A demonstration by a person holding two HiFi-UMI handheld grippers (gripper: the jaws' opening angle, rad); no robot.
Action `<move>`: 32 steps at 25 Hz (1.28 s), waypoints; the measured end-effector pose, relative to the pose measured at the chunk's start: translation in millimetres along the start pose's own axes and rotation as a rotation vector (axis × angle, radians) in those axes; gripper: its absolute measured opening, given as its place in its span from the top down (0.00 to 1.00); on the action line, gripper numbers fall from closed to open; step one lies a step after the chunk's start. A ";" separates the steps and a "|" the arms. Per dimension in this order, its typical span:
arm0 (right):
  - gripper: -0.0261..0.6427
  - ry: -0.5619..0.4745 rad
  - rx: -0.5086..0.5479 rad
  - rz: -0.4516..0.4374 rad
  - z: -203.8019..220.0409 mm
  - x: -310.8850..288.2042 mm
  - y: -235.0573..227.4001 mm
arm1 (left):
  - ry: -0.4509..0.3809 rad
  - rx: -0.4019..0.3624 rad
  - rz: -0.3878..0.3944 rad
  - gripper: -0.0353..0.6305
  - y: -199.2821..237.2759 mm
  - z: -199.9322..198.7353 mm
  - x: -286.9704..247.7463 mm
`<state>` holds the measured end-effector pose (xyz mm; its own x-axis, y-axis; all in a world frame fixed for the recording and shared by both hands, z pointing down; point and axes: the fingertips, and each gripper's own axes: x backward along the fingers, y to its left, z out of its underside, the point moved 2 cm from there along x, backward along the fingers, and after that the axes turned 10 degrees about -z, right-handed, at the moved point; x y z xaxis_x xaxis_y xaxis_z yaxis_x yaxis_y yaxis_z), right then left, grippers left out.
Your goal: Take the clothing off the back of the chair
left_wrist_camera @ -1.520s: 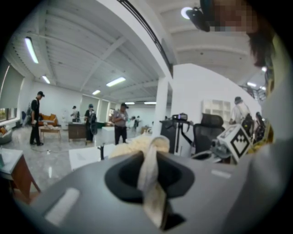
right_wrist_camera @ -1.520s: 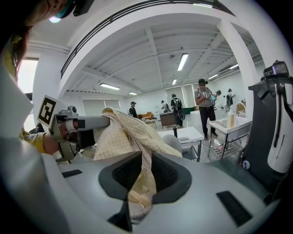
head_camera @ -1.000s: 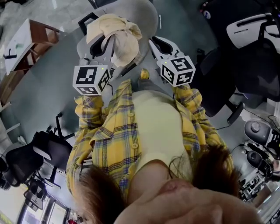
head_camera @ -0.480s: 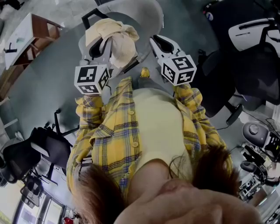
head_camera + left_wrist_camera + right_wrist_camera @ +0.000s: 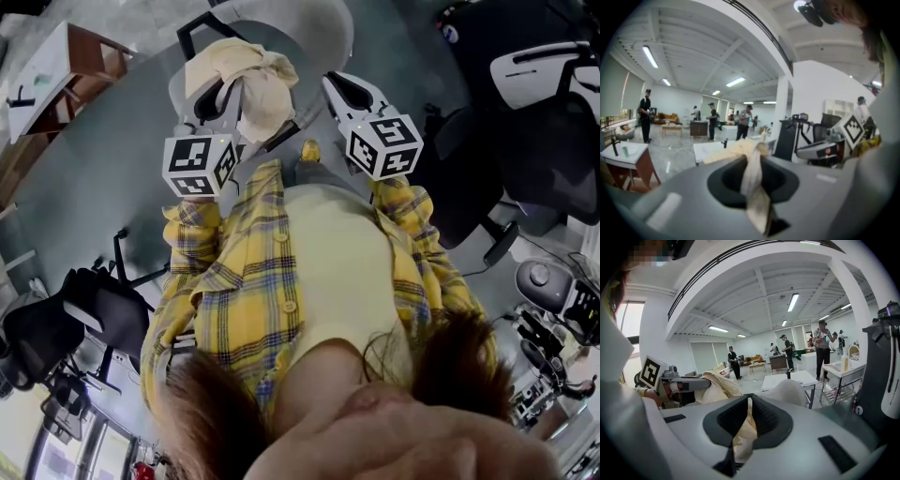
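**Item 1. Yellow plaid shirt** point(image 5: 246, 300). Nearest. Worn by the person; its sleeves run out toward both grippers.

**Item 2. Left gripper** point(image 5: 751, 164). Near left. The jaws are almost together, nipping a thin twisted strip of cream cloth that runs down between the pads.

**Item 3. Right gripper** point(image 5: 748, 405). Near right. The jaws are drawn to a narrow gap on a fold of the same cloth, which hangs down between them.

**Item 4. Cream garment** point(image 5: 251, 80). Just beyond the grippers. It is bunched and slung between the two. Most of it is heaped over the left gripper, and a loose lobe hangs in the middle. It sits over the near side of the chair. Whether any fold touches the chair cannot be told.

**Item 5. Light grey office chair** point(image 5: 323, 28). Farthest. Its backrest curves behind the garment, and a black armrest point(image 5: 192, 36) stands at far left.

**Handling note (judgement).**
- Both holds are on slim folds, so the jaws should remain clamped throughout.
- The hands are best raised together and level, then drawn toward the body until the hanging lobe clears the backrest.
- Spreading the hands would tug the cloth out of one pinch.
- The left armrest is the likeliest snag, so the heaped side should pass above it.
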<state>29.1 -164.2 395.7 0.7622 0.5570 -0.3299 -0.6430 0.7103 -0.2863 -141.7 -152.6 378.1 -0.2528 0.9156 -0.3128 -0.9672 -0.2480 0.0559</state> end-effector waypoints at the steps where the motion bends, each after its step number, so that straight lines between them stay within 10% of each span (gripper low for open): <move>1: 0.91 0.001 -0.001 0.004 0.8 0.2 -0.6 | 0.003 0.002 0.000 0.87 -0.1 1.9 -0.3; 32: 0.94 0.033 -0.011 0.039 2.5 1.5 -11.9 | 0.029 0.005 0.001 0.86 0.0 6.7 -6.3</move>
<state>38.0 -170.8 400.9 0.7335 0.5697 -0.3706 -0.6733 0.6835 -0.2820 -140.3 -156.3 386.5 -0.2531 0.9058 -0.3397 -0.9670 -0.2473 0.0609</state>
